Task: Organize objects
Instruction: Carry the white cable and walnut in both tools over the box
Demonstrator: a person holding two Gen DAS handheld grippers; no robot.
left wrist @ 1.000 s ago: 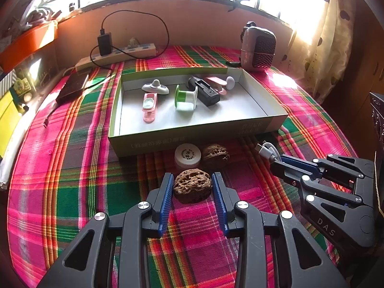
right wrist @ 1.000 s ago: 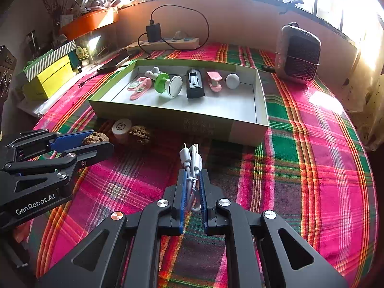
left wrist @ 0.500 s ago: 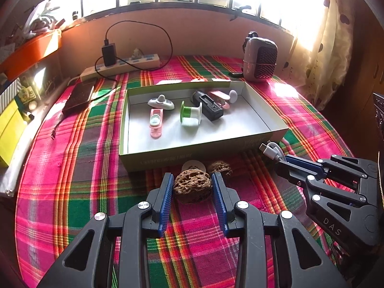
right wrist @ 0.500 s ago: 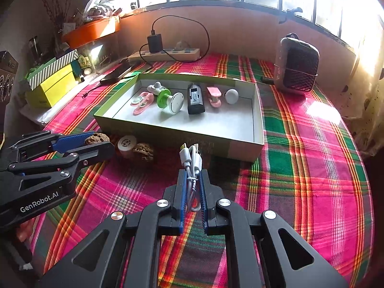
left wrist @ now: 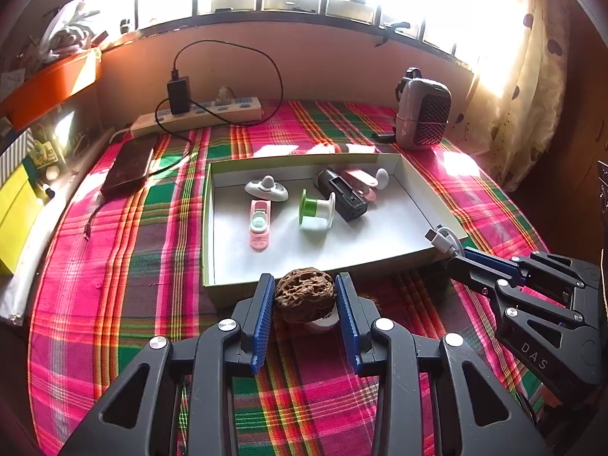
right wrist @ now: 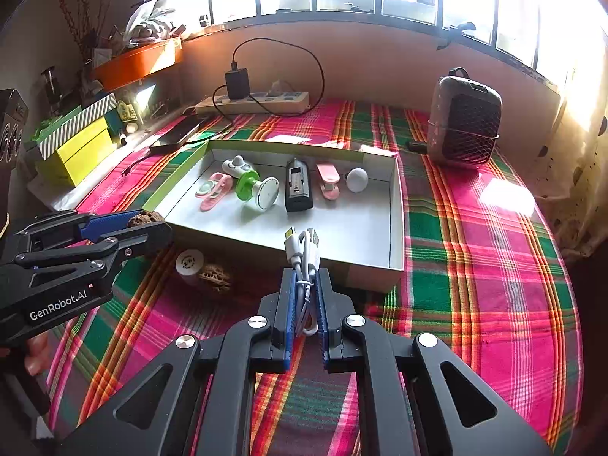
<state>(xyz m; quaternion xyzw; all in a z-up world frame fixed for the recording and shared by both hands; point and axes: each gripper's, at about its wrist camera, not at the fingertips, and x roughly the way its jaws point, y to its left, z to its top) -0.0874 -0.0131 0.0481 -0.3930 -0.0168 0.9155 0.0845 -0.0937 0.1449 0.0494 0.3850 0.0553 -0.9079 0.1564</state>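
Mid-carry: my left gripper (left wrist: 305, 296) clamps the walnut (left wrist: 304, 298) above the cloth at the tray (left wrist: 208, 228) near wall, my right gripper (right wrist: 304, 296) is pinched shut on the coiled white cable (right wrist: 304, 262) (both loads seemingly tray-bound), so next I must clear the rim before releasing.
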